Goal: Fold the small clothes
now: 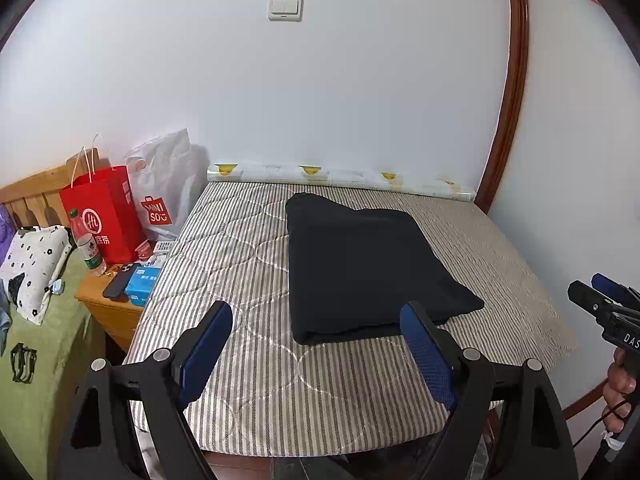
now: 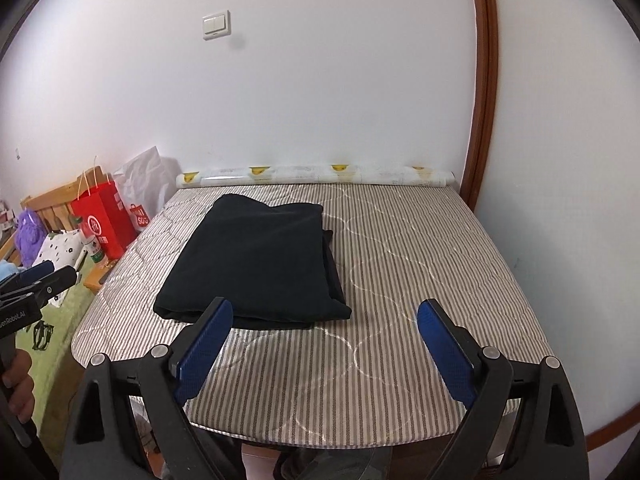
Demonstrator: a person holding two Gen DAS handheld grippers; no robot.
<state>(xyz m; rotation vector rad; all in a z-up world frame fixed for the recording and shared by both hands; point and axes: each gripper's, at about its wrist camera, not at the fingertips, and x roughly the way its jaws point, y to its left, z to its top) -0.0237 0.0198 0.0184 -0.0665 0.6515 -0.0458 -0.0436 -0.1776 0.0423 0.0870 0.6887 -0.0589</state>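
Your left gripper (image 1: 316, 316) stood with its blue pads (image 1: 210, 344) spread wide and nothing between them, and your right gripper (image 2: 324, 314) was equally wide and equally empty; neither touched cloth. Just beyond both sets of fingertips lay the dark garment (image 1: 368, 264), folded into a compact rectangle and resting flat on the striped quilted mattress (image 1: 240, 360), its near edge toward you and its far end short of the patterned roll (image 1: 340, 178) against the wall. Judged from this layout, the fold itself looked complete and you had let go, so the step in hand was the release and clearing of the piece; any further move would call for either a final smoothing of the top layer or a two-handed grasp at the near corners to lift the bundle aside without letting the layers slip. The left wrist view alone showed the bedside clutter plainly: the red paper bag (image 1: 106, 216), the white plastic bag (image 1: 164, 192), the bottle (image 1: 86, 244) and the blue box (image 1: 142, 284) on the wooden nightstand (image 1: 106, 312), and it caught your right gripper from the side at its right margin. The right wrist view alone showed the garment's right flank, where lower layers (image 2: 332, 264) protruded slightly past the top one, and the bare stretch of mattress to the right
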